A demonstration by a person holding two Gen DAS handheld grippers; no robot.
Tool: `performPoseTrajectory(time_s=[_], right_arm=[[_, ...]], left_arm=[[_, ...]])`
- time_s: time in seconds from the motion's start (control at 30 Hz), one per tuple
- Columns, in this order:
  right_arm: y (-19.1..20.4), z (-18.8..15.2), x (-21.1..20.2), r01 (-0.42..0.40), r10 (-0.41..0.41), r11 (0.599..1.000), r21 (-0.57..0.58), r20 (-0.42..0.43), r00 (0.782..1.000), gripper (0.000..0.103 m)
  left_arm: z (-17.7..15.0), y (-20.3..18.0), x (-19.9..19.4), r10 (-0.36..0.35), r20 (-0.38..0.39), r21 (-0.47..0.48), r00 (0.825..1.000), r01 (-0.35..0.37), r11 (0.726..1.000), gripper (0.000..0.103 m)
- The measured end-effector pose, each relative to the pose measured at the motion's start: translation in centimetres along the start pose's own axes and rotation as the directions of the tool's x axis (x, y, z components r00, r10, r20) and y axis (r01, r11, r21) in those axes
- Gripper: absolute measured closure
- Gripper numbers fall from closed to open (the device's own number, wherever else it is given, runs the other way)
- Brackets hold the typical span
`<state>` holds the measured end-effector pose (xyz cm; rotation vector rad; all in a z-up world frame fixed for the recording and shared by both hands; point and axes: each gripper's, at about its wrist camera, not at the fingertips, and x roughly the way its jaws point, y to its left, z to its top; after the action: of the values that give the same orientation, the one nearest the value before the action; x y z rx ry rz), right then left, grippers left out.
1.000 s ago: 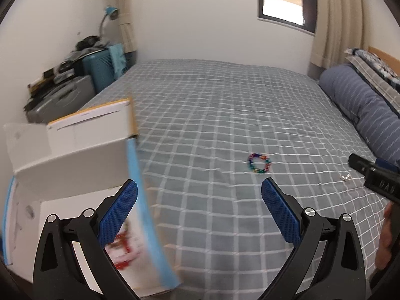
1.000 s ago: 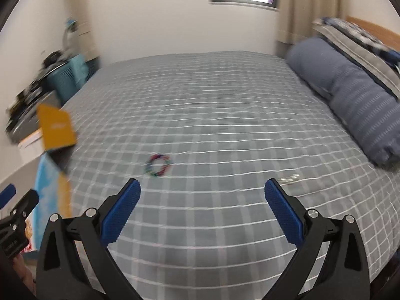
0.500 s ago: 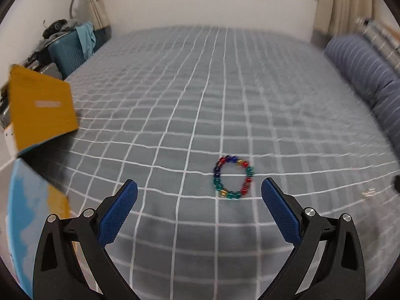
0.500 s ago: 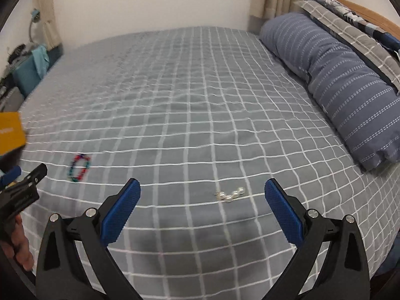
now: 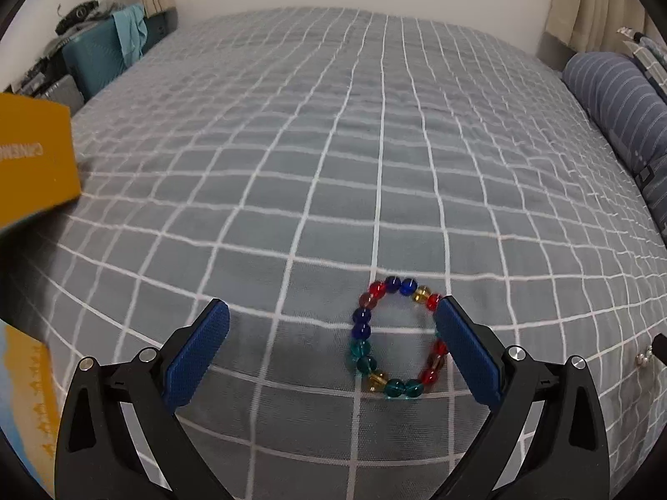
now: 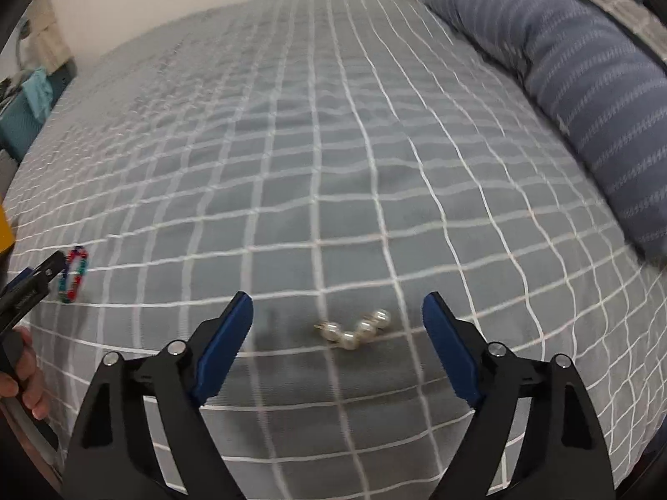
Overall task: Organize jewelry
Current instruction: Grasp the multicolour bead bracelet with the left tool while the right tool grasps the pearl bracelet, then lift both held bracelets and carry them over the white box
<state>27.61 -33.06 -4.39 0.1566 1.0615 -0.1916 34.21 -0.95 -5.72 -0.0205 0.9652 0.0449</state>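
A bracelet of coloured glass beads point(image 5: 396, 337) lies flat on the grey checked bedspread point(image 5: 333, 146). My left gripper point(image 5: 331, 333) is open just above the bed; the bracelet sits between its fingers, close against the right fingertip. The bracelet also shows small in the right wrist view point(image 6: 74, 274). A short pearl piece point(image 6: 354, 330) lies on the bedspread between the fingers of my open right gripper point(image 6: 337, 316). It also shows at the right edge of the left wrist view point(image 5: 642, 359).
An orange box flap point(image 5: 33, 162) and a blue-and-orange box side point(image 5: 25, 396) stand at the far left. A blue striped bolster pillow point(image 6: 583, 75) lies along the right side of the bed. A teal case and clutter point(image 5: 100, 54) stand beyond the bed's left edge.
Both grippers have moved forward and down towards the bed. The bracelet now sits between my left fingers, the pearl piece between my right fingers. The box has slid out to the left edge.
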Motion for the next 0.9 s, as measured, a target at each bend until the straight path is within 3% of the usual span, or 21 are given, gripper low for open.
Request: performPoseTrajectory(time_s=[0.13,0.27,0.33,0.37,0.4,0.43,0.67,0.9], right_arm=[[-1.7,-0.7,2.0,-0.039,0.043,0.997,0.061,-0.069,0.997,0.041],[-1.9,-1.0,3.0,-0.016,0.022,0.997,0.072,-0.086,0.996,0.051],[-1.5,-1.2,3.1,0.000,0.005,0.998,0.059,-0.084,0.996,0.066],[-1.3,-1.2,3.1,0.006,-0.001,0.999,0.049,-0.087,0.996,0.068],[-1.1,-1.1,3.2,0.007,-0.004,0.999,0.037,-0.087,0.996,0.077],[-0.9,-1.2,3.2,0.002,0.001,1.000,0.029,-0.089,0.996,0.090],[-0.6,-0.6,2.4,-0.029,0.032,0.999,0.041,-0.064,0.997,0.092],[0.8,-0.3,-0.6,-0.041,0.040,0.999,0.025,0.023,0.999,0.092]], left_arm=[[-0.4,0.2,1.1,-0.032,-0.031,-0.005,0.999,0.032,0.999,0.013],[-0.8,0.4,2.1,0.014,-0.056,-0.011,0.998,-0.015,1.000,0.039],[-0.8,0.4,1.9,0.032,-0.057,-0.008,0.998,-0.033,0.999,0.056],[-0.8,0.3,1.8,0.035,-0.058,-0.003,0.998,-0.036,0.999,0.068],[-0.8,0.2,1.7,0.042,-0.057,0.007,0.998,-0.042,0.999,0.083],[-0.9,0.0,1.6,0.058,-0.053,0.026,0.997,-0.056,0.998,0.090],[-0.6,0.7,-0.3,0.012,-0.031,0.003,0.999,-0.012,1.000,0.094],[-0.6,0.1,-4.8,-0.055,0.025,0.030,0.998,0.055,0.998,0.094]])
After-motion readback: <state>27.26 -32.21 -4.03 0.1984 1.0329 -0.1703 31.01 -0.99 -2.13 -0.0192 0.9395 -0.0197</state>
